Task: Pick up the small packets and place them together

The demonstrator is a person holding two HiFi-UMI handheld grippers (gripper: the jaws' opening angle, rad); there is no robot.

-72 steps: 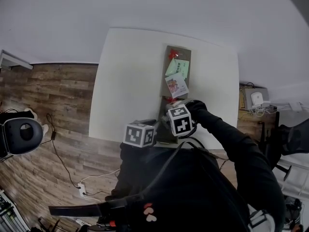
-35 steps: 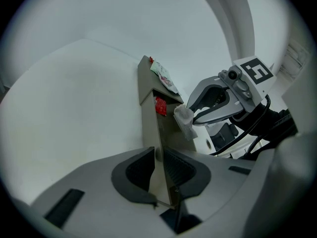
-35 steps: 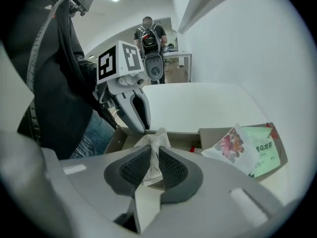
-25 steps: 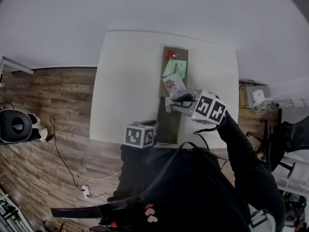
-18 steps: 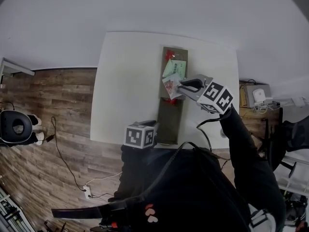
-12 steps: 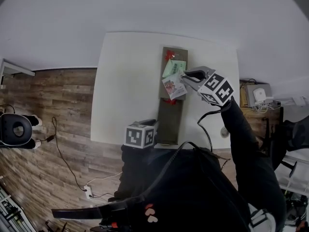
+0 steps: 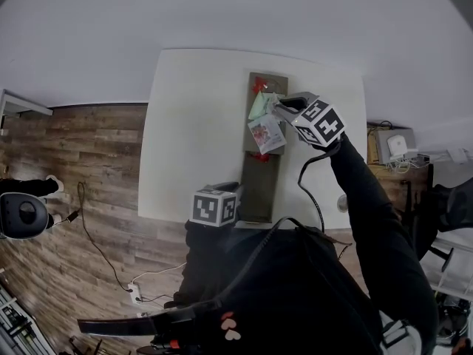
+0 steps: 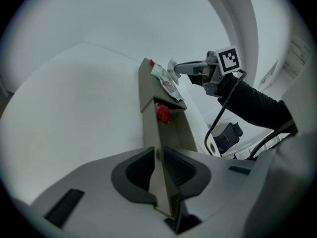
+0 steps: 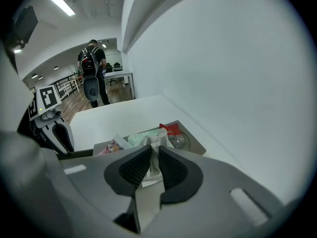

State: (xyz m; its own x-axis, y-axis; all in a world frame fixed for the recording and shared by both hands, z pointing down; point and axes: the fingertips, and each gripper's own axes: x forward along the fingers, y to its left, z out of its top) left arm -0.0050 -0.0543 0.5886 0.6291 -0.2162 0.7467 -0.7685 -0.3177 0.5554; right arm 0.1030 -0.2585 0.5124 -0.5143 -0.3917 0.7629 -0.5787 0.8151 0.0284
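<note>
A long grey-brown tray [image 7: 260, 187] lies on the white table [image 7: 192, 132]. In its far half lie a green packet [image 7: 259, 108], a pink printed packet [image 7: 267, 134] and two red packets [image 7: 259, 85]. My right gripper [image 7: 280, 106] hovers over that far half, shut on a small white packet [image 9: 150, 168]; the green packet [image 9: 142, 138] and a red one [image 9: 170, 129] lie just beyond its jaws. My left gripper [image 8: 157, 156] is at the tray's near end, shut on the tray's thin wall [image 8: 148, 98]. A red packet [image 8: 162, 112] sits midway along.
The wooden floor [image 7: 89, 168] lies left of the table, with cables and a chair base. A side unit with a white device [image 7: 392, 150] stands to the right. In the right gripper view a person [image 9: 92, 68] stands far off.
My right gripper has carried the white packet from the tray's near part toward its far end, over the other packets. The left gripper has stayed clamped on the tray.
</note>
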